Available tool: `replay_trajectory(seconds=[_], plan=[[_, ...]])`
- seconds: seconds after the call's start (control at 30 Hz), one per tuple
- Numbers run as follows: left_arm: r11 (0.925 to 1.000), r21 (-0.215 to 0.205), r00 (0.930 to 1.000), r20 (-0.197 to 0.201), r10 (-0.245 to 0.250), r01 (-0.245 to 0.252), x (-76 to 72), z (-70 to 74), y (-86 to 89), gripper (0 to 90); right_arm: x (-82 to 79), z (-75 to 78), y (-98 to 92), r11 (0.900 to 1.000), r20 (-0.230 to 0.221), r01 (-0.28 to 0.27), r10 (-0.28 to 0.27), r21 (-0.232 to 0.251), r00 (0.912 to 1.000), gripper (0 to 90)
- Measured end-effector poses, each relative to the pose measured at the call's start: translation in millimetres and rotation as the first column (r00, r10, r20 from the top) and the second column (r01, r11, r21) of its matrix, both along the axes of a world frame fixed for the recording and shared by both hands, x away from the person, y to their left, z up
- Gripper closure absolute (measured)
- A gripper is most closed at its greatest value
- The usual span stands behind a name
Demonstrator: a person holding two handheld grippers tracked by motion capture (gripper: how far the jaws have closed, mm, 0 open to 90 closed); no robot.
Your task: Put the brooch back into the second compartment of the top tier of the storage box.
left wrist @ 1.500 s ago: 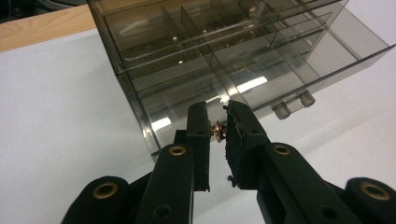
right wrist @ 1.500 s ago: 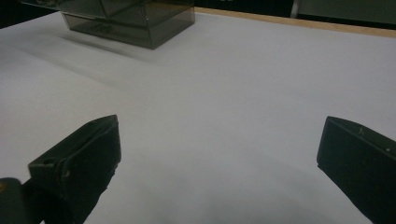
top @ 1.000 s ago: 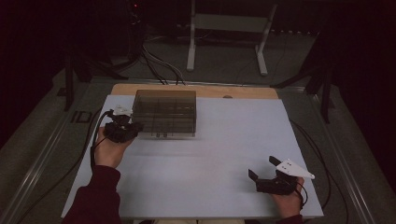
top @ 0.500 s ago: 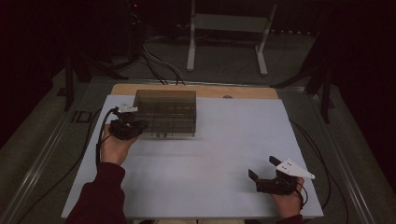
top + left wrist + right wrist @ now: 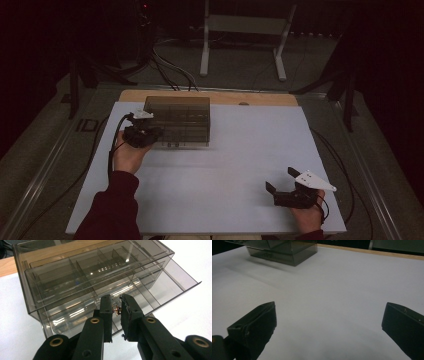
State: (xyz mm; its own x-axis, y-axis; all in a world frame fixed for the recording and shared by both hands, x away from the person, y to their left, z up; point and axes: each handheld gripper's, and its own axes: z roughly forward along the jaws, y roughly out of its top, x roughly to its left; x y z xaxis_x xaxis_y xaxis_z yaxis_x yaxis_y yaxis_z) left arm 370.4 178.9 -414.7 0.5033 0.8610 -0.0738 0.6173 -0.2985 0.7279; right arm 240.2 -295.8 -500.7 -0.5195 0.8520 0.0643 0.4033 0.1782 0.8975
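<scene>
Drawers of a smoky clear organizer box at the desk's far left run left-right — one is slid out, its divided compartments look bare. Left claw pinches its small brass knob. Right claw, spread wide, rests near-right.

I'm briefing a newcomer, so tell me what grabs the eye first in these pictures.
First, the smoky clear drawer box at the far left of the white table, one divided drawer slid partly out. Next, the left gripper at that drawer's front, jaws nearly closed around a small brass knob. Last, the right gripper sits wide open over bare table at the near right.
</scene>
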Motion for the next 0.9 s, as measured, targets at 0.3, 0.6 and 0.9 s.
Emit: replay_trajectory(seconds=[0.3, 0.6, 0.9], plan=[[0.9999, 0.007, 1.0, -0.004, -0.008, 0.008, 3.7, -2.9, -6.4, 81.0, 0.5, 0.4, -0.3, 1.0, 0.003, -0.002, 0.002, 0.001, 1.0, 0.1], [0.9998, 0.017, 0.9998, -0.018, -0.012, 0.012, 8.0, -7.7, -12.3, 80.9, -0.1, 0.7, -0.7, 1.0, 0.005, -0.002, 0.002, 0.0, 1.0, 0.1], [0.9992, 0.034, 0.9992, -0.032, -0.023, 0.024, 11.8, -12.9, -21.9, 80.9, 0.1, 0.4, -0.3, 1.0, 0.002, -0.004, 0.004, -0.001, 1.0, 0.1]])
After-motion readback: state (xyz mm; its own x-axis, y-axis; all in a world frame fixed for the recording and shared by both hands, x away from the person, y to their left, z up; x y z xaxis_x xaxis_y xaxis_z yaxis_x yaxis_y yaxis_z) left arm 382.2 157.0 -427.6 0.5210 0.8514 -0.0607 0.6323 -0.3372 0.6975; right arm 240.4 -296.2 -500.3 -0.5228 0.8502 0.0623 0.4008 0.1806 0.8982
